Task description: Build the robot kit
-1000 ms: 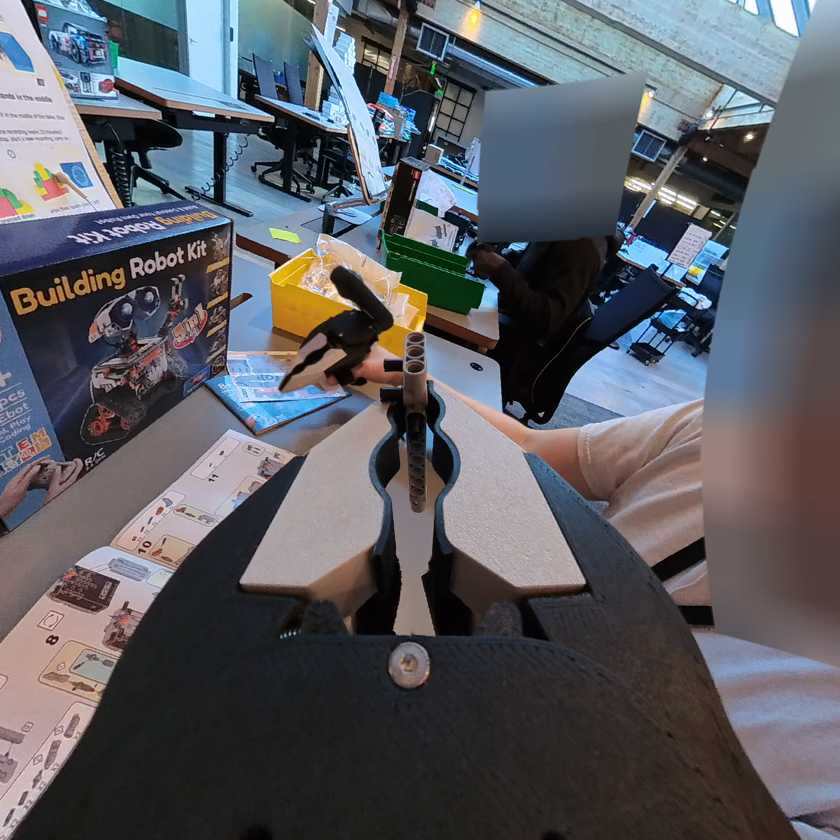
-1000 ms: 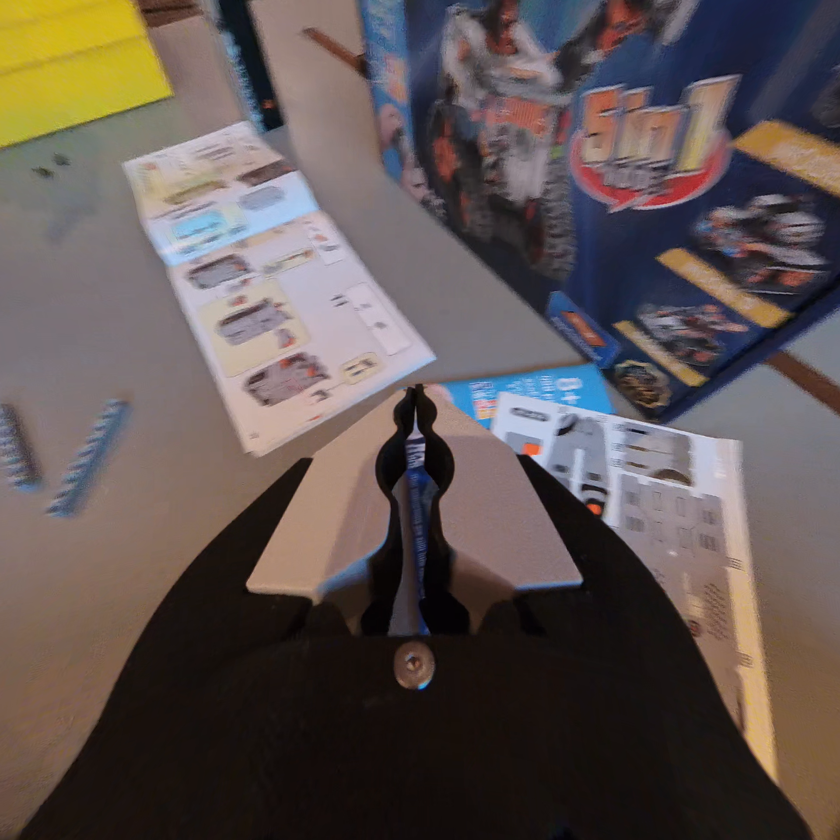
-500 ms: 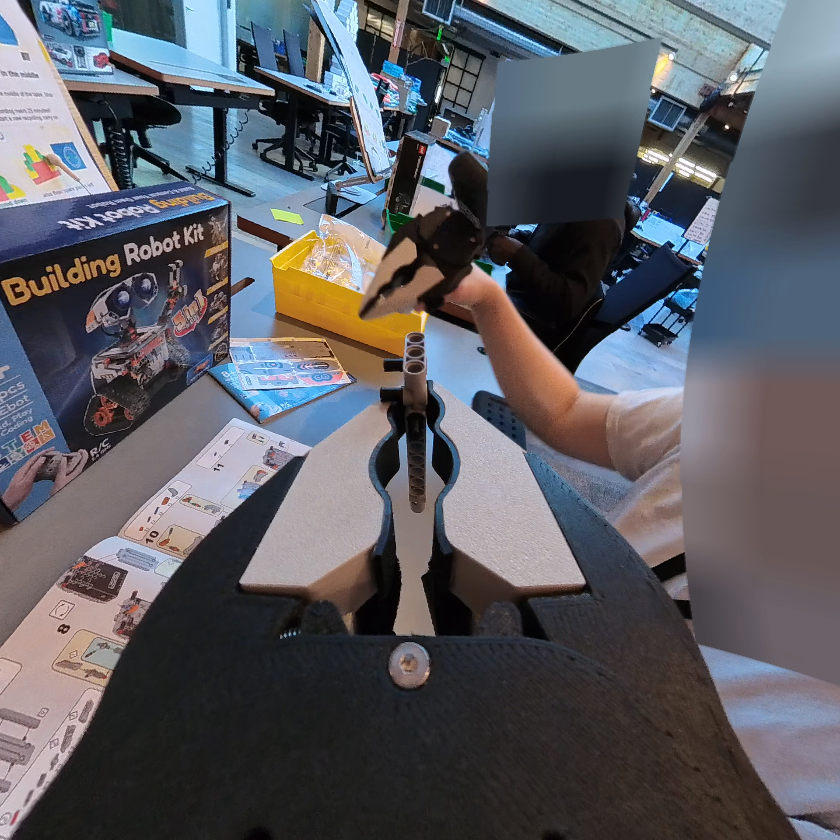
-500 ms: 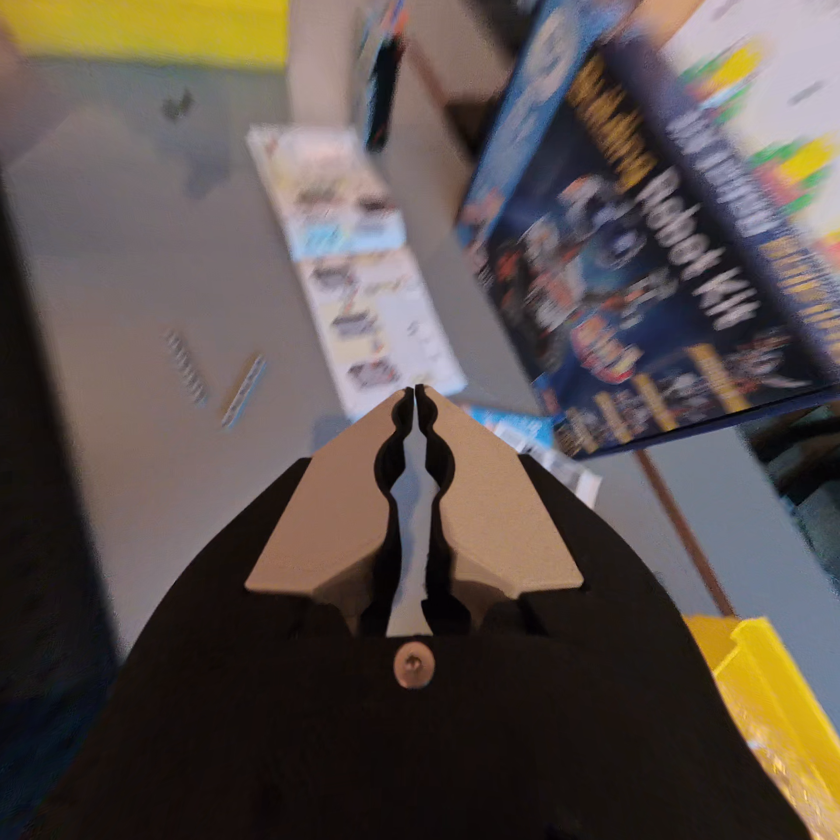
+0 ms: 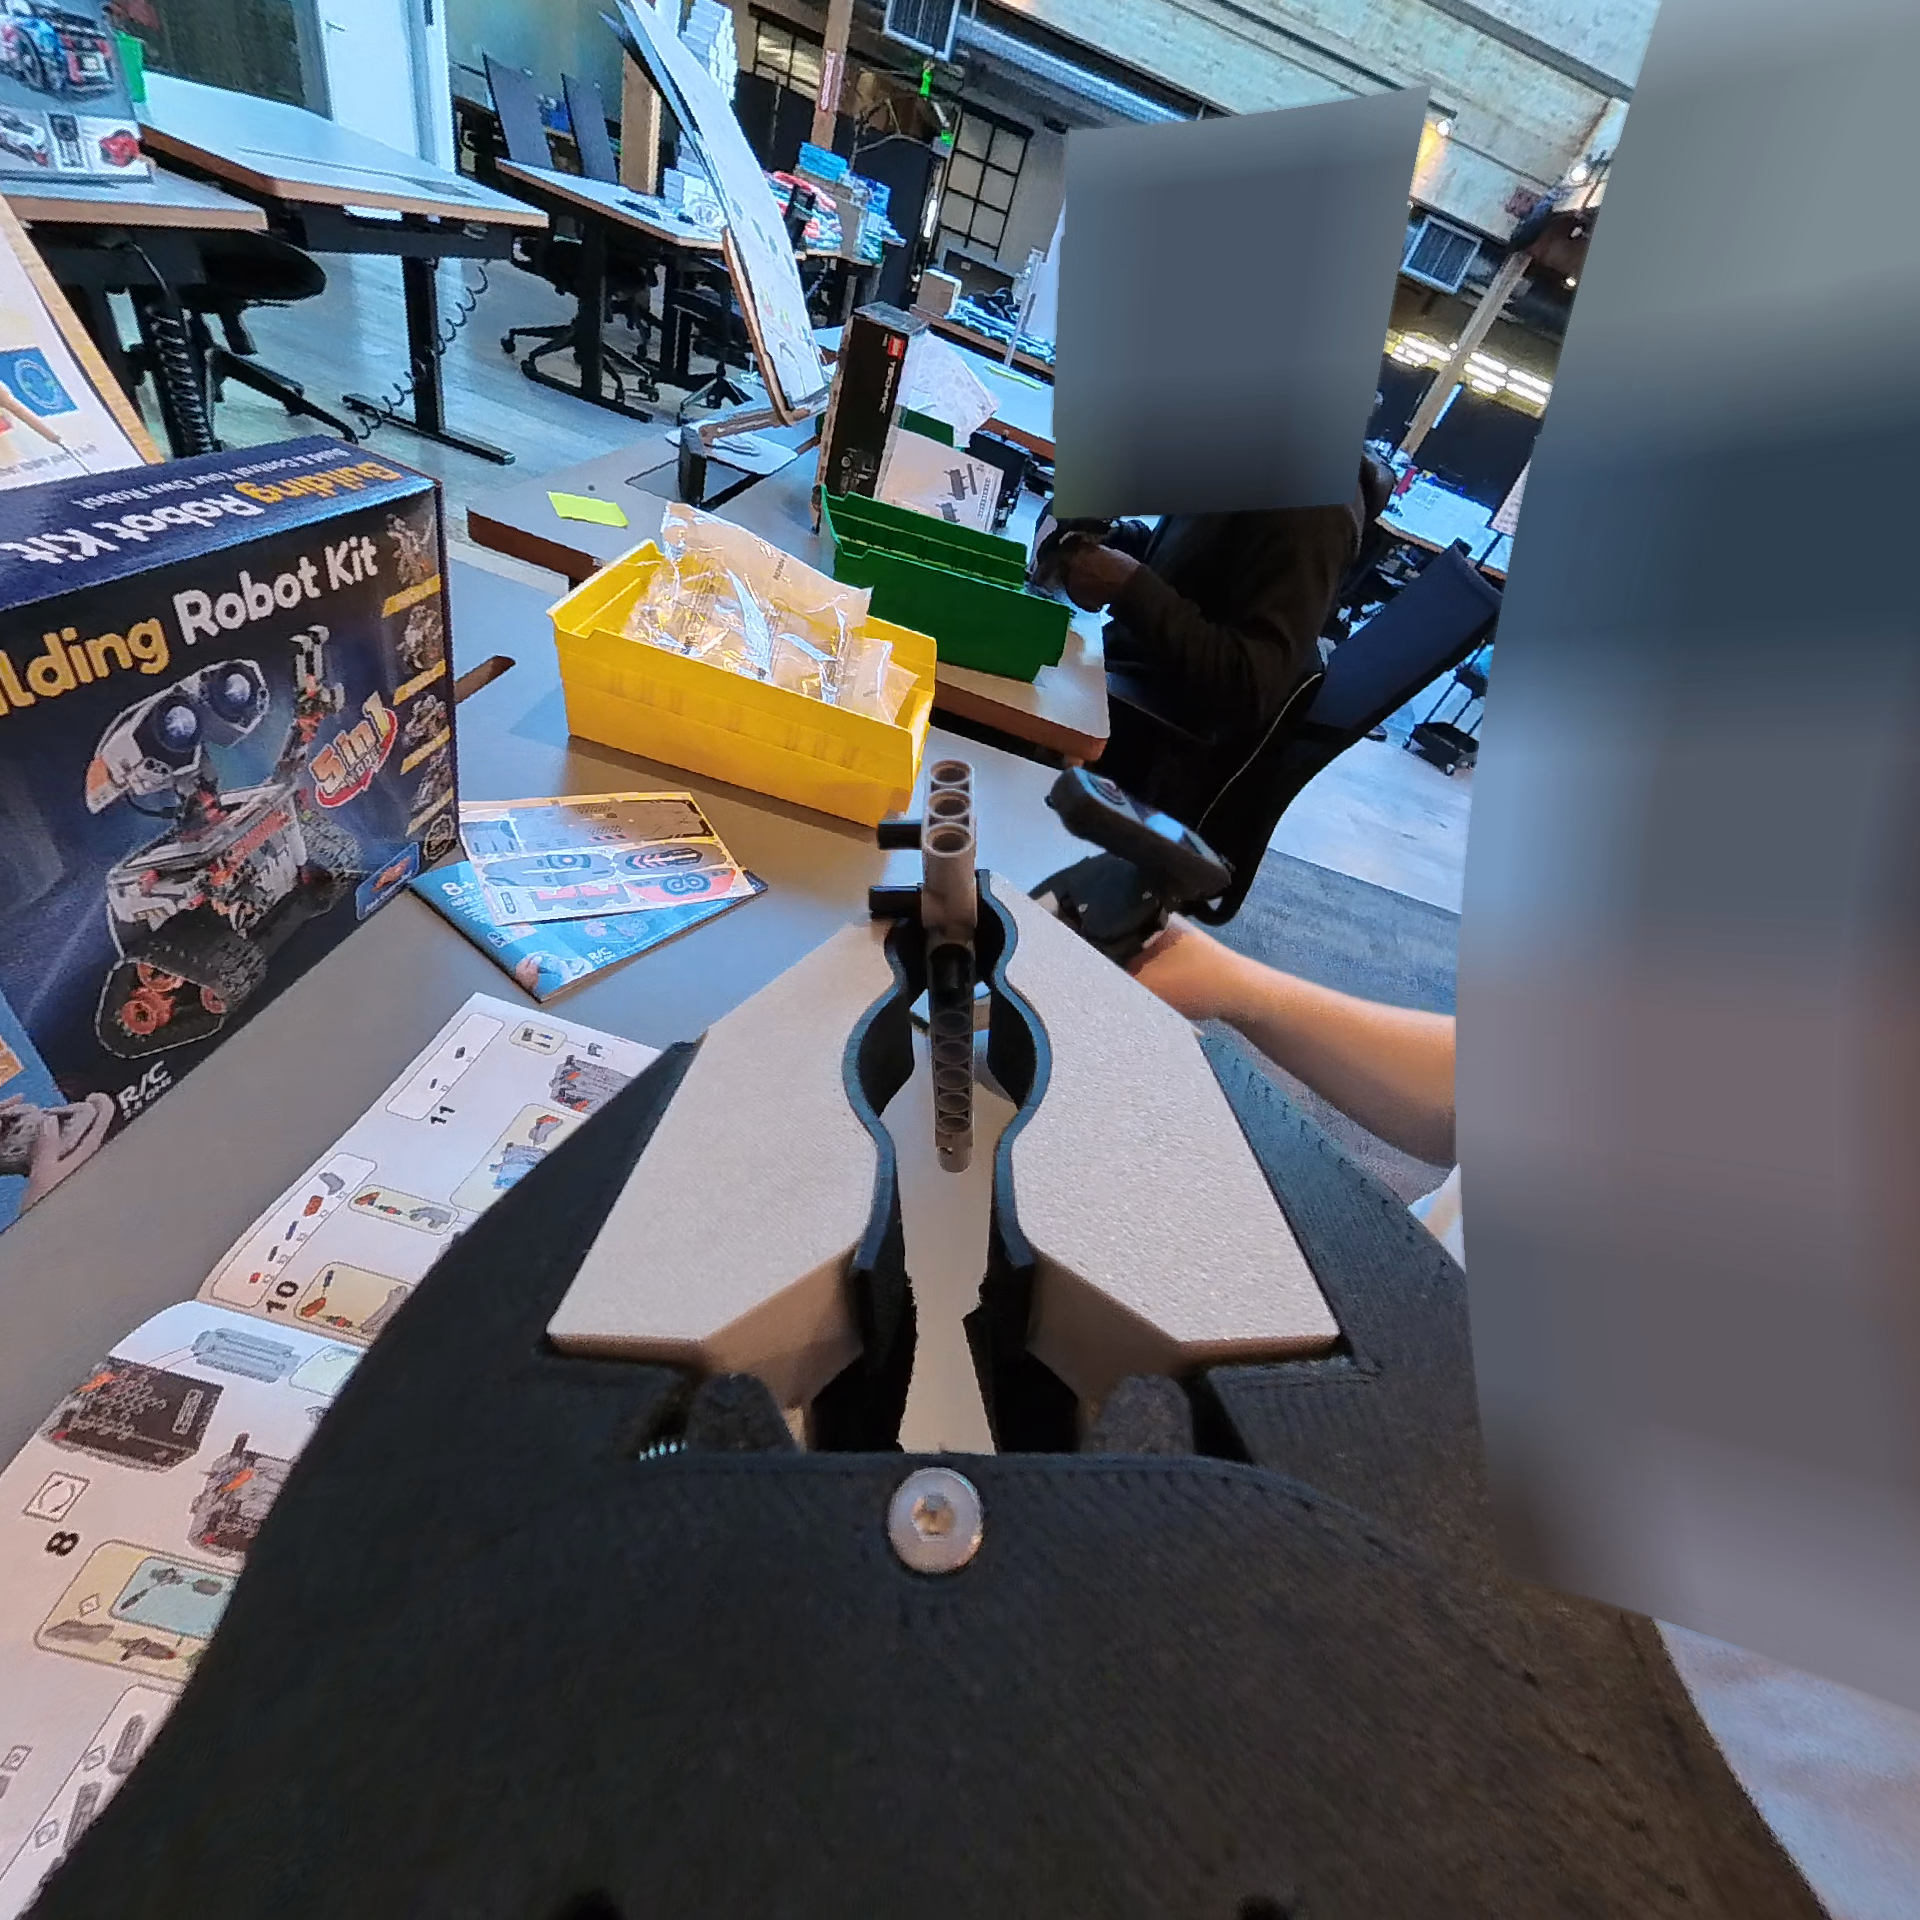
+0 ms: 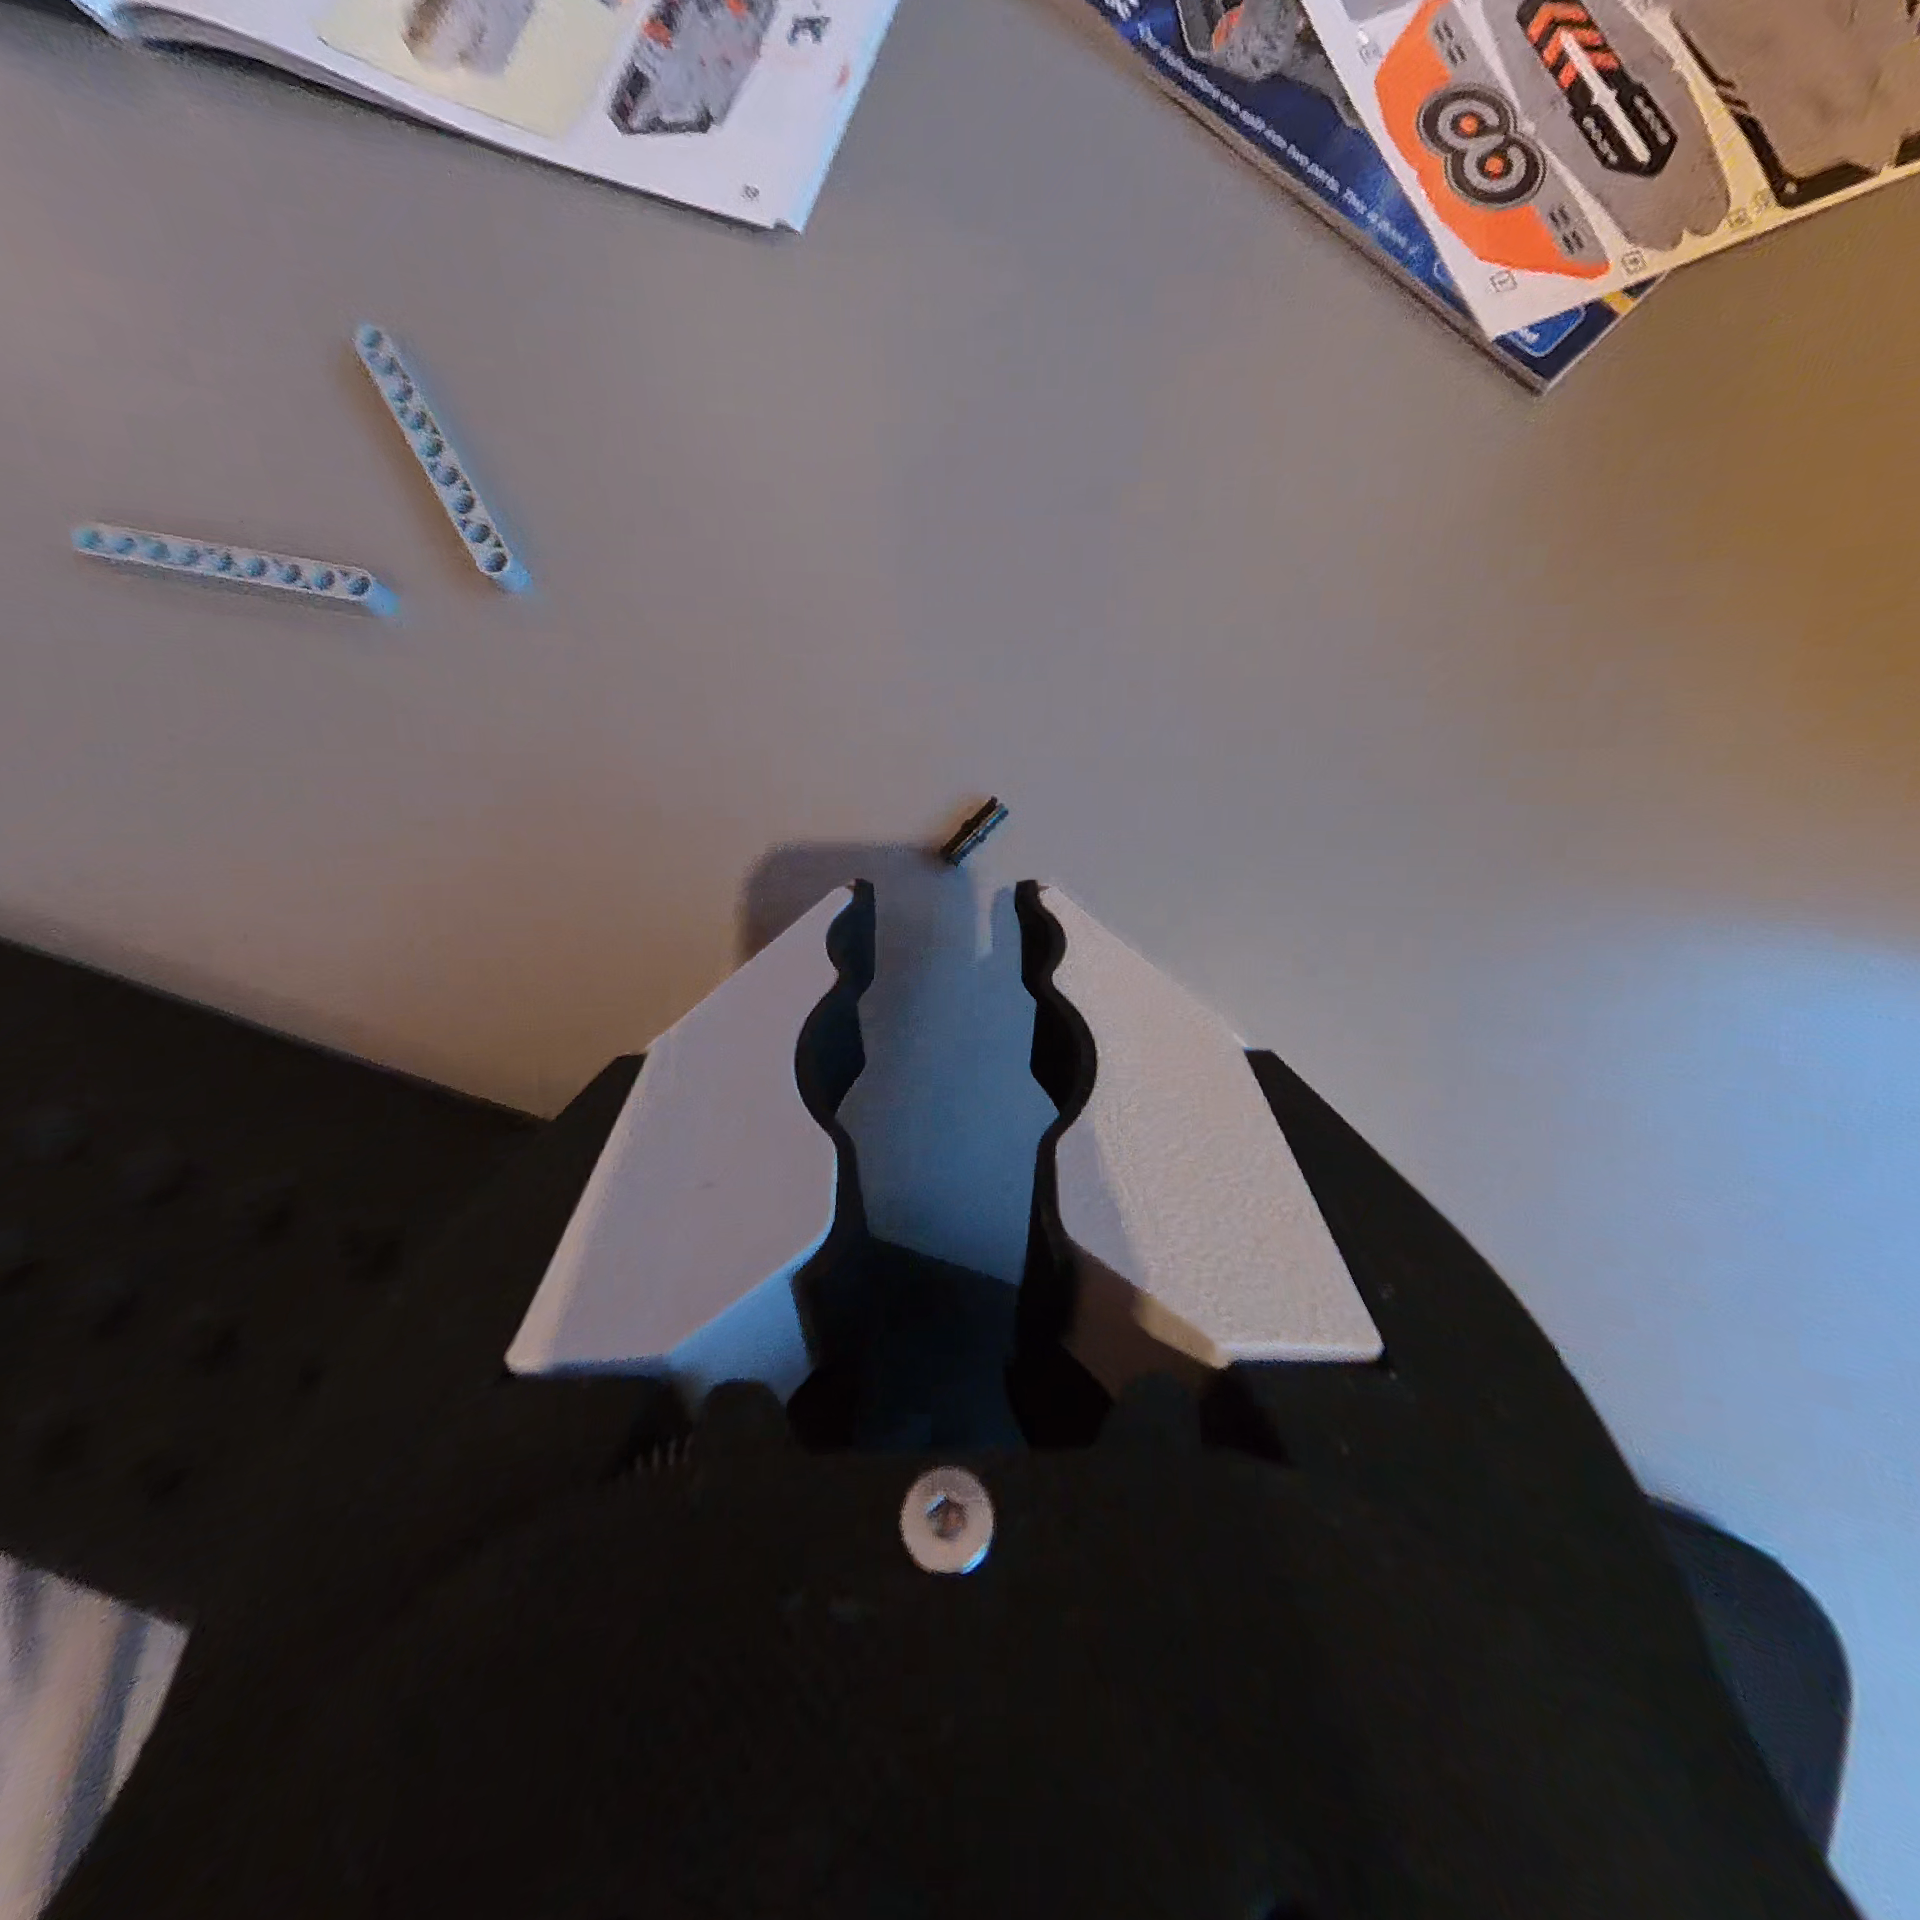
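My left gripper [image 5: 948,925] is shut on a grey holed beam [image 5: 950,831] with black pins sticking out of its side. It holds the beam upright above the grey table [image 5: 312,997]. My right gripper [image 6: 940,894] is open and points down at the table [image 6: 1247,623]. A small black pin [image 6: 974,829] lies just beyond its fingertips. Two grey holed beams [image 6: 434,457] [image 6: 234,569] lie farther off to the left. The right gripper's back end [image 5: 1132,831] and the arm holding it show low at the right in the left wrist view.
A blue robot kit box [image 5: 208,748] stands at the left. Open instruction sheets [image 5: 343,1226] and a booklet with a sticker sheet [image 5: 592,862] lie on the table. A yellow bin [image 5: 748,717] holds clear bags. Green bins [image 5: 945,592] and a seated person [image 5: 1216,623] are behind. The grippers' ends are close to 40 cm from one another.
My right gripper has swung down from mid-air to the table and opened over the black pin. My left gripper still holds the beam, almost still.
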A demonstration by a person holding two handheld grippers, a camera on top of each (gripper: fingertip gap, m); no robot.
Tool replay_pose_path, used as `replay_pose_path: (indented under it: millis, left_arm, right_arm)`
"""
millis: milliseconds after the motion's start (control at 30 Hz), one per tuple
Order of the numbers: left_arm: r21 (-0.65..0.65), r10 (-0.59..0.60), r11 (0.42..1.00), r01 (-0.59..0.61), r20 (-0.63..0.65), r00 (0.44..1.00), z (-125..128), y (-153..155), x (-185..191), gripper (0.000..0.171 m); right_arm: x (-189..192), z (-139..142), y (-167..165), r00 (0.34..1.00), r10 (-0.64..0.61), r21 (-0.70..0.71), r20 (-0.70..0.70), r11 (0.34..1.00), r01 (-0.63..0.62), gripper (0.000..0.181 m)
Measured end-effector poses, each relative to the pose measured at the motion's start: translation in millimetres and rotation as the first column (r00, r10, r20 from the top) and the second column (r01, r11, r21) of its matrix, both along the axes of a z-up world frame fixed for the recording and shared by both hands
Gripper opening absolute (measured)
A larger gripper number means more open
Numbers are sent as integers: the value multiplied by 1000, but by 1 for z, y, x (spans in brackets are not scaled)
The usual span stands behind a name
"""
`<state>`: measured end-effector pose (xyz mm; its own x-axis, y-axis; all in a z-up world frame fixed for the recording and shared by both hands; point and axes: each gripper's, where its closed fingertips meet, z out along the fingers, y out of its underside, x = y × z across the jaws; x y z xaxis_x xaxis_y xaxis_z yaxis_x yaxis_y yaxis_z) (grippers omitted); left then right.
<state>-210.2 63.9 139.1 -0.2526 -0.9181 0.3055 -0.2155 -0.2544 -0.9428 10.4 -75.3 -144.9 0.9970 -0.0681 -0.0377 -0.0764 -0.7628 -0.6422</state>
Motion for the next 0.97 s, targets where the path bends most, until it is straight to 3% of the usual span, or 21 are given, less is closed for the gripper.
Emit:
replay_pose_path:
  millis: [400,533,700,867,967]
  left_arm:
    - [39,-7,999,6,37,999,10,-9,-15,4]
    - [32,-4,999,2,58,998,13,-6,-22,4]
    - [26,-7,1000,5,70,997,14,-4,-27,5]
    - [26,-11,1000,8,85,996,16,-4,-32,5]
    - [28,-7,1000,5,86,996,16,-4,-34,5]
  right_arm:
    - [-2,-13,16,996,-86,-9,20,996,86,20]
    - [1,-13,18,992,-84,3,91,996,84,4]
    - [-3,-13,20,997,-34,5,67,999,33,17]
    - [-8,-14,21,990,119,-10,72,993,-118,0]
    - [-4,-13,18,968,206,-44,144,979,-201,8]
